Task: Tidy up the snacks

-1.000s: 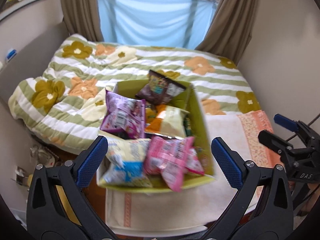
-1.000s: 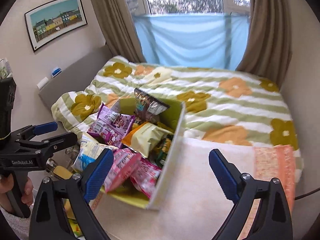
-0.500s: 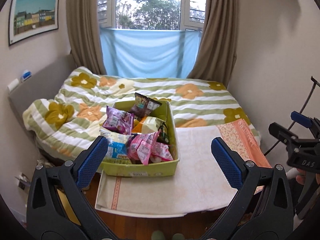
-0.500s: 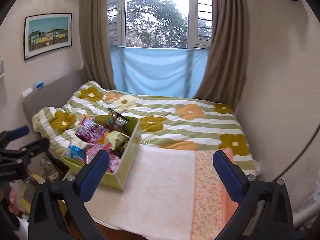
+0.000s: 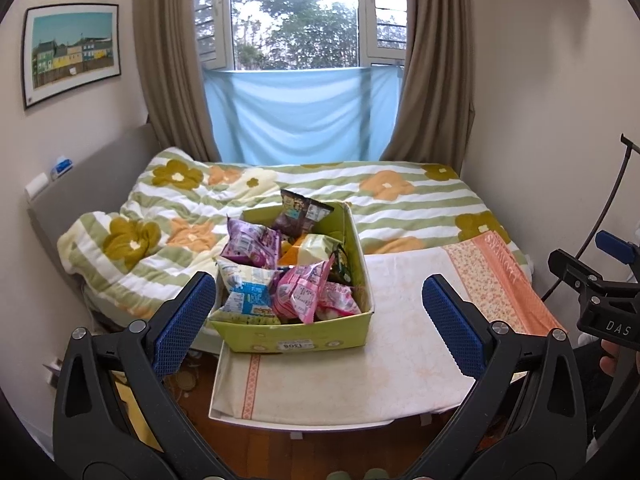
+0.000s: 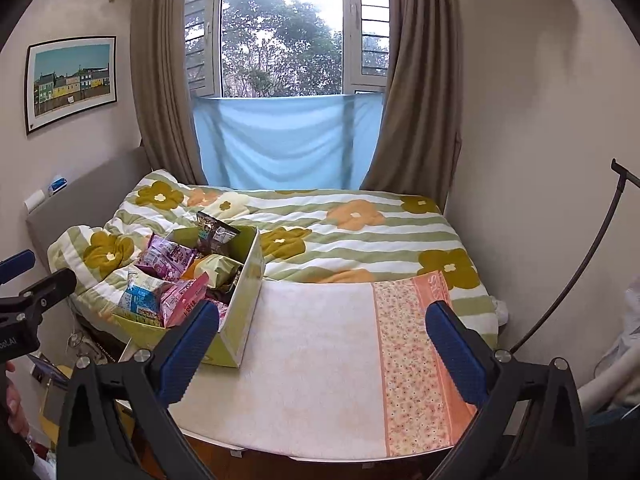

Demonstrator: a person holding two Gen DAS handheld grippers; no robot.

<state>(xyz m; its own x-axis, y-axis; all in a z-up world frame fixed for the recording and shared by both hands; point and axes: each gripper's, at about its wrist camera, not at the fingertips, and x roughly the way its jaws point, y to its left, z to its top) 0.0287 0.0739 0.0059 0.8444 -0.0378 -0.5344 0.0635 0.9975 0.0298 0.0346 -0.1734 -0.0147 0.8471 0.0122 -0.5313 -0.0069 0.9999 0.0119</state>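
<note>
The left tongs (image 5: 318, 312) are spread wide and grasp nothing; between their blue pads one sees the box (image 5: 296, 336) on the worktop, but the pads do not touch it. The right tongs (image 6: 320, 340) are also released, with only the bare towel (image 6: 320, 360) between them. In the left view the right tongs appear at the far right edge, and in the right view the left tongs (image 6: 24, 280) appear at the left edge, so the two are side by side and well apart. The worktop (image 5: 320, 422) is a small white table, covered by the pale towel, which has an orange flowered band (image 6: 416, 360) on its right part. The green box stands on the left far part of the towel, at the near edge of the bed. It is full of snack bags: a pink bag (image 5: 304, 292) and a blue and white bag (image 5: 244, 288) near, a purple bag (image 5: 250, 244) behind them, a pale yellow bag (image 5: 316, 248) in the middle, and a dark bag (image 5: 302, 212) standing up at the far end. Behind is the bed with a striped flowered quilt (image 5: 400, 204), then a blue cloth (image 5: 300, 116) under the window (image 5: 300, 16), brown curtains at both sides, and a framed picture (image 5: 70, 52) on the left wall.
</note>
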